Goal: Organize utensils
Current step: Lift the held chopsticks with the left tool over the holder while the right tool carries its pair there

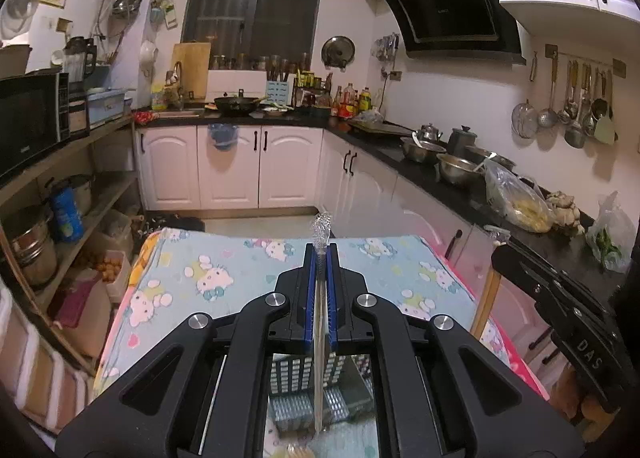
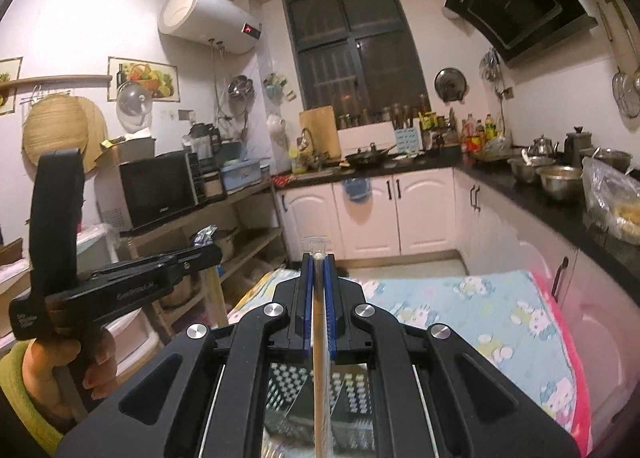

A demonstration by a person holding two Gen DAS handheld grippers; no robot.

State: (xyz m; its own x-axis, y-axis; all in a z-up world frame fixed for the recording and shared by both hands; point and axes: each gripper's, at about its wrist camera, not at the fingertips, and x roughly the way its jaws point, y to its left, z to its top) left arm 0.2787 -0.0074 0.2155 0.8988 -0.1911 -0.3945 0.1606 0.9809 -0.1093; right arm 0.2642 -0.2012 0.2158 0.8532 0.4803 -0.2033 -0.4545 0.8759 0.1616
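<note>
My left gripper (image 1: 320, 252) is shut on a thin utensil in a clear plastic wrapper (image 1: 321, 230); the wrapper's crumpled end sticks out past the blue fingertips (image 1: 309, 258). My right gripper (image 2: 318, 260) is shut on a similar thin pale stick in clear wrapping (image 2: 316, 248). Both are held up above the table with the Hello Kitty cloth (image 1: 224, 270). A perforated utensil basket (image 1: 296, 378) shows under the left gripper and also under the right one (image 2: 352, 398). The left gripper with its wrapped tip (image 2: 204, 236) is visible at the left of the right wrist view.
The black L-shaped counter (image 1: 460, 194) on the right carries steel bowls (image 1: 456, 168), kettles and plastic bags (image 1: 516, 202). A shelf with a microwave (image 1: 28, 118) stands on the left. White cabinets (image 1: 240, 166) are at the back. The other gripper's body (image 1: 560, 298) is close on the right.
</note>
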